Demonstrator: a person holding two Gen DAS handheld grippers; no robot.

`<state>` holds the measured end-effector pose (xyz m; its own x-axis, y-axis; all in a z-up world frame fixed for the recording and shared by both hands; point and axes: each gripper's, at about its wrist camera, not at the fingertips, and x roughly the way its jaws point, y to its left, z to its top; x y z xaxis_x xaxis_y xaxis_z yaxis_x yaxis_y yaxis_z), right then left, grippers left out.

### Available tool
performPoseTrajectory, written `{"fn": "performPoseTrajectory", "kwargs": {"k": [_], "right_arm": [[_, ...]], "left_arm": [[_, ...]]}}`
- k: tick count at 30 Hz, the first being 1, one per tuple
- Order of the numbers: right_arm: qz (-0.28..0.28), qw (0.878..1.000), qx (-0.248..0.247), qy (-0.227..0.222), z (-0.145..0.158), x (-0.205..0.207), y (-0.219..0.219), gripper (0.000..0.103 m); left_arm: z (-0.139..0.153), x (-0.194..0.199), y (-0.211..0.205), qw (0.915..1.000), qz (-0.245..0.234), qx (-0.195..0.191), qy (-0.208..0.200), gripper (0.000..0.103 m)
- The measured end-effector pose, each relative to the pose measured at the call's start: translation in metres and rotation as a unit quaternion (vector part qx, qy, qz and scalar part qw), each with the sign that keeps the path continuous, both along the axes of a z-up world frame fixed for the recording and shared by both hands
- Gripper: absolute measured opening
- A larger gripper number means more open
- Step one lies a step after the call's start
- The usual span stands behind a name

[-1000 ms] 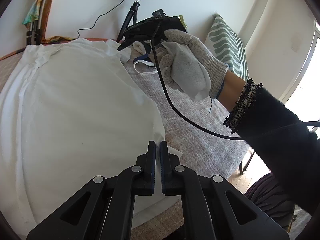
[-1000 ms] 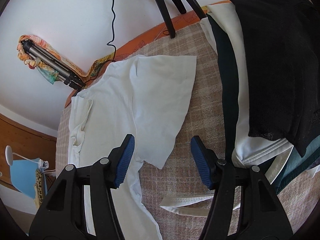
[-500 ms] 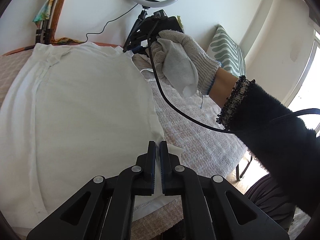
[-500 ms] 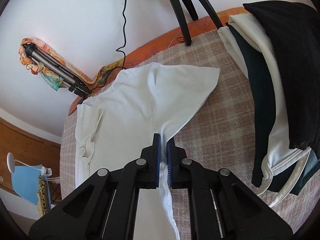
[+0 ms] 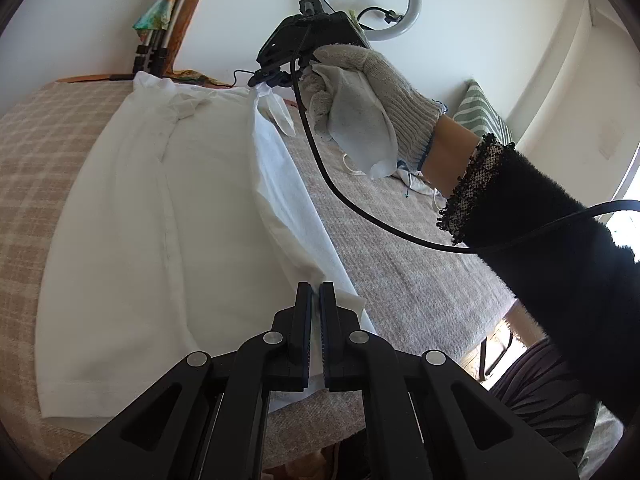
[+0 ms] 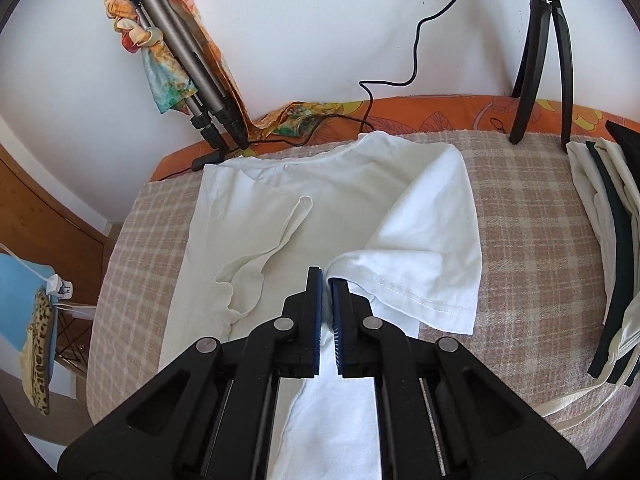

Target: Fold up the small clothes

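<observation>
white t-shirt [image 5: 160, 216]: spread on plaid blanket [image 5: 36, 140], its right edge lifted into a taut fold. left gripper [image 5: 315, 300]: fingers closed on the shirt's hem corner. right gripper [image 6: 326, 288]: fingers clamped on the sleeve seam, gloved hand [image 5: 360, 92] raised above the blanket. folded clothes pile [image 6: 608, 240]: far right.

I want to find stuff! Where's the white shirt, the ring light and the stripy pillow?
white shirt [image 5: 132, 240], left wrist view, flat middle.
ring light [image 5: 410, 8], left wrist view, right rim.
stripy pillow [image 5: 478, 116], left wrist view, front.

Bright daylight, sharp focus, fisheye-warped edges
</observation>
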<state>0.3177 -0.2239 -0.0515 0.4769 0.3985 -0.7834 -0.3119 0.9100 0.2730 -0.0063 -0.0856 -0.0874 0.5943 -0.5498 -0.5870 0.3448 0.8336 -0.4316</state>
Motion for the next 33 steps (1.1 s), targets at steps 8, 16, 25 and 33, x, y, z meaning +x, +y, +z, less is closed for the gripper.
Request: {"fn": "performPoseTrajectory", "kwargs": {"k": [8, 16, 25, 33], "right_arm": [[0.027, 0.998, -0.048, 0.008, -0.028, 0.005, 0.038, 0.006], [0.051, 0.996, -0.059, 0.031, -0.048, 0.006, 0.053, 0.008], [0.051, 0.997, 0.053, -0.001, 0.025, -0.004, -0.016, 0.044], [-0.074, 0.994, 0.075, 0.035, -0.002, 0.034, -0.088, 0.044]], "left_arm": [[-0.014, 0.0, 0.013, 0.9997, 0.012, 0.007, 0.02, 0.003], [-0.014, -0.005, 0.015, 0.9993, 0.009, 0.028, 0.023, 0.003], [0.016, -0.021, 0.054, 0.9976, -0.011, 0.064, 0.023, 0.012], [0.063, 0.033, 0.096, 0.9973, 0.021, 0.069, -0.014, 0.012]]}}
